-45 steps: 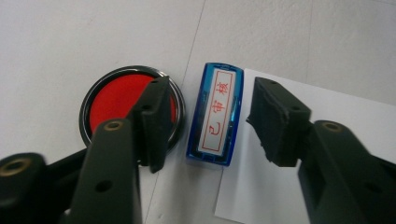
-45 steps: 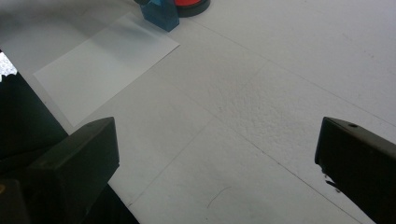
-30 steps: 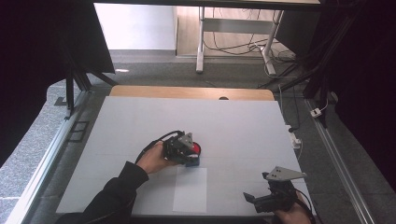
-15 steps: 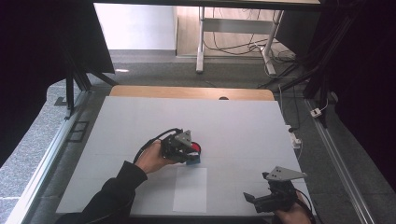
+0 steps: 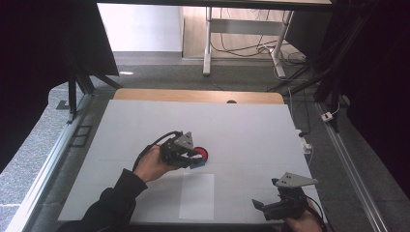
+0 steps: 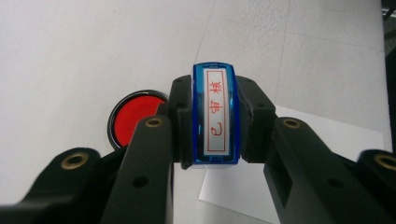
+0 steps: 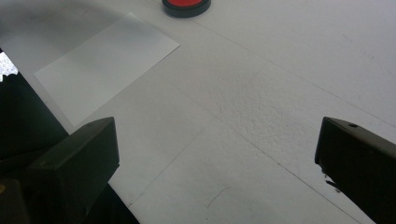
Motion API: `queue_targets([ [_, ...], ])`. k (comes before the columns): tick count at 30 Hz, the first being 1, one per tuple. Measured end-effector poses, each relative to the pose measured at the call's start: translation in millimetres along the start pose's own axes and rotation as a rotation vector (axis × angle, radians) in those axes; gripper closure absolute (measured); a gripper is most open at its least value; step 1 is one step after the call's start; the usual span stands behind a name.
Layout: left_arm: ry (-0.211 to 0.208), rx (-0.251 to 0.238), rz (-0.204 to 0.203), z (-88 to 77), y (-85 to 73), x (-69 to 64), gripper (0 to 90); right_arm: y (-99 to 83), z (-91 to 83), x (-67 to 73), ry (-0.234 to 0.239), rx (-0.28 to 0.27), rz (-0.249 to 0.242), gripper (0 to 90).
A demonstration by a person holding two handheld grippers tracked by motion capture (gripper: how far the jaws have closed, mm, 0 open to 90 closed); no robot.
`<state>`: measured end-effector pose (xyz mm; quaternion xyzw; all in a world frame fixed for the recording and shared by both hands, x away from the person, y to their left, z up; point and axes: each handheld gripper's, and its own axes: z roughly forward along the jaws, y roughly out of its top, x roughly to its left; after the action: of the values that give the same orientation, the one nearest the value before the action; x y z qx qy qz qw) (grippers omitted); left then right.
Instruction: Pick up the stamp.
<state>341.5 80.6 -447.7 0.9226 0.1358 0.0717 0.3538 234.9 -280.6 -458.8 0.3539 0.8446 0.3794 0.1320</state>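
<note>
Clamped between the jaws of the left gripper (image 6: 215, 121) is a blue stamp (image 6: 215, 114), pinched at its two long sides. Its top label, red characters inside a red border on white, faces the left gripper view, and its long axis runs up and down the frame there, slightly tilted. In the high view the left gripper (image 5: 189, 157) sits just left of the frame's centre, with the blue stamp (image 5: 197, 164) at its tip pointing right. Just beyond it lies a round red ink pad (image 5: 202, 153) in a black rim, at the left of the left gripper view (image 6: 134, 117) and partly hidden behind one jaw. A white sheet of paper (image 5: 197, 195) lies flat on the white table (image 5: 251, 130), below the stamp in the high view. At the lower right of that view the right gripper (image 5: 266, 205) is held with its jaws wide apart, nothing between them; its own view has the paper (image 7: 105, 63) at upper left and the ink pad (image 7: 186, 5) at the top edge.
</note>
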Motion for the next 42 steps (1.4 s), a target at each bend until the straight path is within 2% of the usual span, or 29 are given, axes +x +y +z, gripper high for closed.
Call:
queue_targets([
  [6, -0.002, -0.009, -0.024, -7.7, -3.4, -2.2, 70.2, 0.0, -0.2, -0.1, 0.001, 0.001, -0.001, 0.0],
  [8, -0.018, -0.014, -0.046, -11.1, -4.7, -2.4, 70.2, 0.0, -0.3, 0.0, -0.001, -0.001, -0.001, 0.0],
  [13, -0.029, -0.048, -0.072, -20.8, -9.6, -4.9, 70.2, 0.1, -0.4, 0.0, 0.0, -0.001, -0.001, 0.0],
  [16, -0.049, -0.073, -0.096, -25.9, -12.8, -7.1, 70.2, 0.0, -0.3, -0.1, -0.002, -0.001, 0.0, 0.0],
  [22, -0.039, -0.084, -0.138, -35.0, -17.1, -12.2, 70.2, 0.0, -0.4, -0.1, -0.002, -0.002, 0.003, 0.0],
  [26, -0.029, -0.11, -0.163, -42.7, -21.9, -17.5, 70.2, 0.1, -0.6, -0.4, 0.0, -0.001, 0.005, 0.0],
  [30, -0.015, -0.127, -0.171, -50.0, -25.9, -23.9, 70.2, 0.1, -0.4, -0.3, 0.001, -0.001, 0.005, 0.0],
  [42, -0.034, -0.195, -0.194, -67.7, -38.5, -42.4, 70.1, 0.2, -0.5, 0.0, -0.006, -0.005, 0.005, 0.0],
])
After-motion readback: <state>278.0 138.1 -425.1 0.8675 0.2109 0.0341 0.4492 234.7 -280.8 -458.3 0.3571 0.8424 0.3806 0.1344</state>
